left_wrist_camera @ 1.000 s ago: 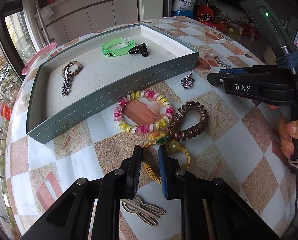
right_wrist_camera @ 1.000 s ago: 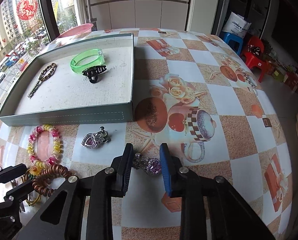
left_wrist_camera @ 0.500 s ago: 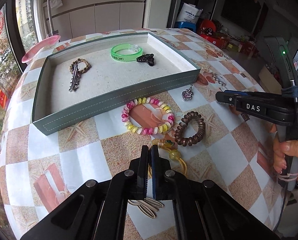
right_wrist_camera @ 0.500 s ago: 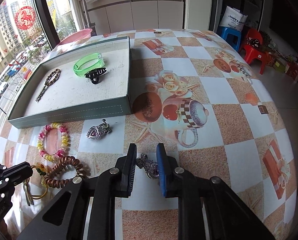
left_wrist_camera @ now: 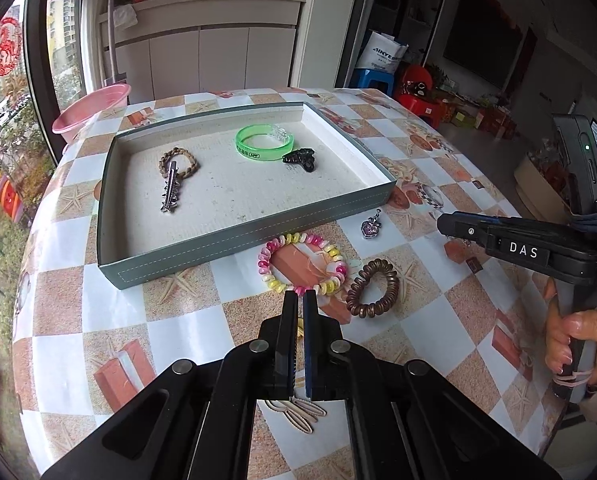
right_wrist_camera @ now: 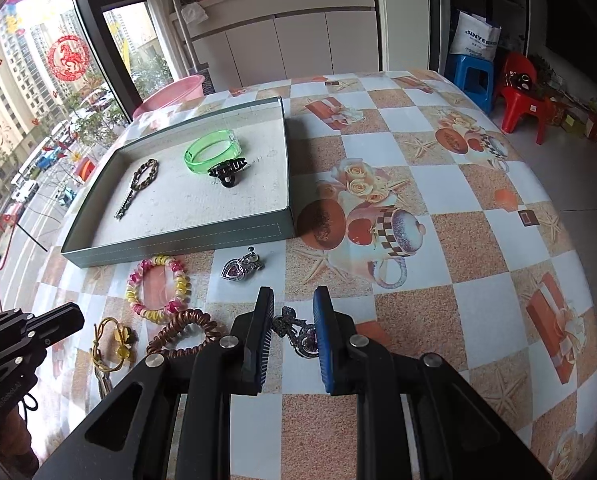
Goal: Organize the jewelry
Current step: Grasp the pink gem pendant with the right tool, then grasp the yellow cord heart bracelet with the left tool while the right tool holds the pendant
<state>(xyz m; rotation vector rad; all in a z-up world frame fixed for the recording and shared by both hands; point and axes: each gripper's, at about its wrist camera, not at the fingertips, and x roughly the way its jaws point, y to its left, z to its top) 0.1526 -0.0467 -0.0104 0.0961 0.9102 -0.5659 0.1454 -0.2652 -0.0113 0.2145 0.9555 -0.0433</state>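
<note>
My left gripper [left_wrist_camera: 299,296] is shut over the checkered table [left_wrist_camera: 186,332], with a strip of the yellow hair tie [right_wrist_camera: 114,340] showing between its pads. The right gripper [right_wrist_camera: 294,300] is shut on a purple jewelled clip [right_wrist_camera: 300,334], which spans the gap from pad to pad. The grey tray [left_wrist_camera: 242,236] holds a green bangle [left_wrist_camera: 264,146], a black claw clip [left_wrist_camera: 300,160] and a brown braided bracelet with a silver clip [left_wrist_camera: 174,172]. In front of the tray lie a pink-yellow bead bracelet [left_wrist_camera: 302,262], a brown coil tie [left_wrist_camera: 372,288] and a heart pendant [left_wrist_camera: 370,227].
A beige looped clip [left_wrist_camera: 296,412] lies on the table under my left gripper. A pink basin [left_wrist_camera: 92,106] sits at the table's far left edge. A hand [left_wrist_camera: 578,336] holds the right gripper's handle at the right. Stools and boxes stand on the floor beyond.
Both grippers closed, the left on the yellow tie and the right on the purple clip. Both then rose from the table, so more of the tray and room shows.
</note>
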